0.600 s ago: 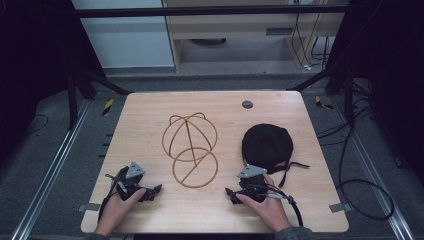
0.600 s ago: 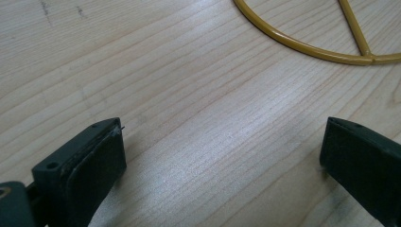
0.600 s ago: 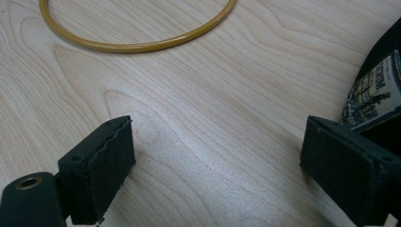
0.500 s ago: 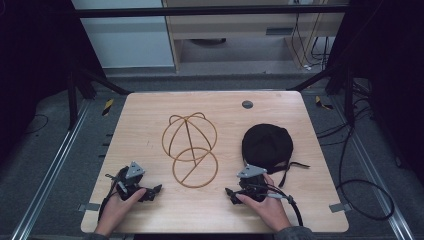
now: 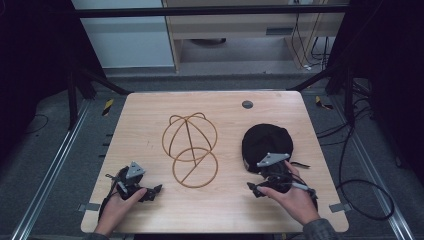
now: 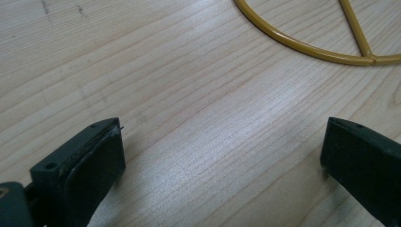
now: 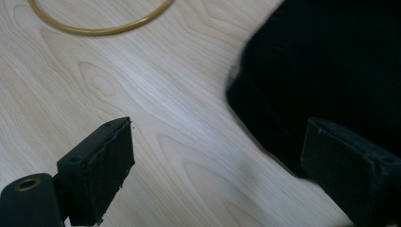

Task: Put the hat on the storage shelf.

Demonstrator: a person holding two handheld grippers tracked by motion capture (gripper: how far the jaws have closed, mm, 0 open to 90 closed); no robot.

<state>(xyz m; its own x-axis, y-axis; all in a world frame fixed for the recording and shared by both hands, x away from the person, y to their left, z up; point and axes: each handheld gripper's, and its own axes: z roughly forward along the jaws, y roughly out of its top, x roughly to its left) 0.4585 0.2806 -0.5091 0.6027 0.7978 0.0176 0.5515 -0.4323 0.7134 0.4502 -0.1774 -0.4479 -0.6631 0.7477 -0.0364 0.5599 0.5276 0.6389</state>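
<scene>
A gold wire hat frame lies in the middle of the wooden table, a domed cage with a flat ring in front. To its right rests a black cap. My left gripper sits near the front left and is open over bare wood, with the frame's ring ahead of it. At the cap's near edge my right gripper is open. Its right jaw is over the cap's rim, and nothing is held.
A small dark round grommet sits at the table's far edge. Cables trail off the right side onto the floor. A metal rail runs along the left of the table, and shelving stands beyond the far edge.
My right gripper has shifted to the right, closer to the cap's near edge. The left gripper has stayed put.
</scene>
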